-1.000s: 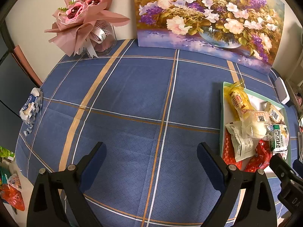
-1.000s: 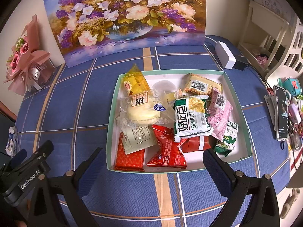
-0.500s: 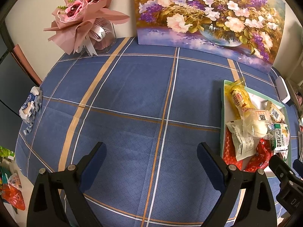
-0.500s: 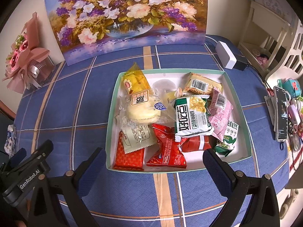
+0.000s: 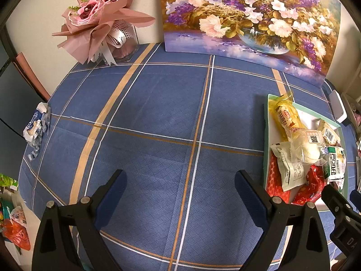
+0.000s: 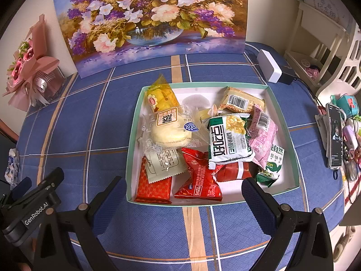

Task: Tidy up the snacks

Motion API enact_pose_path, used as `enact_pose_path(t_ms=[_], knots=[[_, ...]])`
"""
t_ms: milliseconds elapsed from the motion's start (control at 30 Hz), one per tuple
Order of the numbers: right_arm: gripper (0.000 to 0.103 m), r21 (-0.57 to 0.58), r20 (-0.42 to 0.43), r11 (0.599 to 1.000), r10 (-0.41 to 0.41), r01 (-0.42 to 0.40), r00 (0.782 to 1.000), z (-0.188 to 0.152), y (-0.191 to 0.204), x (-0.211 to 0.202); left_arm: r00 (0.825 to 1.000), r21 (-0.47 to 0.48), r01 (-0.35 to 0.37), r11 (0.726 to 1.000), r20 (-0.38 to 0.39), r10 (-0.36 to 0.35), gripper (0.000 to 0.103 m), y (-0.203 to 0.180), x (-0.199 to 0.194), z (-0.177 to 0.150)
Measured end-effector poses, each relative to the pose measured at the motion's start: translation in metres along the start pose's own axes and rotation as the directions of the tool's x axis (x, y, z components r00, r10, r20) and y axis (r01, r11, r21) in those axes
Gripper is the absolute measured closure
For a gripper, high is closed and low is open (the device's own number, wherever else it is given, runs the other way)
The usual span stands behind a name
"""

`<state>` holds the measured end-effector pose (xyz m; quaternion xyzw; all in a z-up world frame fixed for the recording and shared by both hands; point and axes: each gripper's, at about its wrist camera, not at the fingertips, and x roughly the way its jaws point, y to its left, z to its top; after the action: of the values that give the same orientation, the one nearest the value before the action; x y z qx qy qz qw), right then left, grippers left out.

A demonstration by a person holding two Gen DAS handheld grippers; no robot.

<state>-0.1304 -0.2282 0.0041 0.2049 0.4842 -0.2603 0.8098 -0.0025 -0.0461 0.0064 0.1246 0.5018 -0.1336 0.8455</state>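
At frame centre, snacks [image 6: 203,144] heaped inside box [image 6: 291,135]; both tools [image 6: 180,194] [image 5: 180,187] released, barely shifted since a second ago, nothing settled.

Ahead of right gripper [image 6: 182,186]: box [image 6: 133,142] on the tablecloth [image 6: 90,122], packets heaped inside.
Box, near edge: flat packet [image 6: 153,186] at left, crinkled bag [image 6: 198,178] to its right.
Box, far end: barcode packet [image 6: 240,101] at right.
Behind box: painting [image 6: 153,20] against the wall.
Far right: phone [image 6: 335,137].
Ahead of left gripper [image 5: 180,181]: bare tablecloth; bouquet [image 5: 99,22] far left; box at right.
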Motion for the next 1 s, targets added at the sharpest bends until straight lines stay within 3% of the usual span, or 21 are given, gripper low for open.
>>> enact_pose_path(t_ms=[867,1000], knots=[[0.0,-0.004,-0.006,1.0,0.002,-0.002,1.0,-0.0009,-0.0009,0.0015,1.0,0.005,-0.022,1.0,0.005,0.022,0.007,0.0038,0.0007,-0.0022],[0.0,0.0,-0.007,1.0,0.004,-0.004,1.0,-0.0013,-0.0013,0.0012,0.999,-0.001,-0.032,0.999,0.039,0.032,0.007,0.0059,-0.0057,-0.0032]])
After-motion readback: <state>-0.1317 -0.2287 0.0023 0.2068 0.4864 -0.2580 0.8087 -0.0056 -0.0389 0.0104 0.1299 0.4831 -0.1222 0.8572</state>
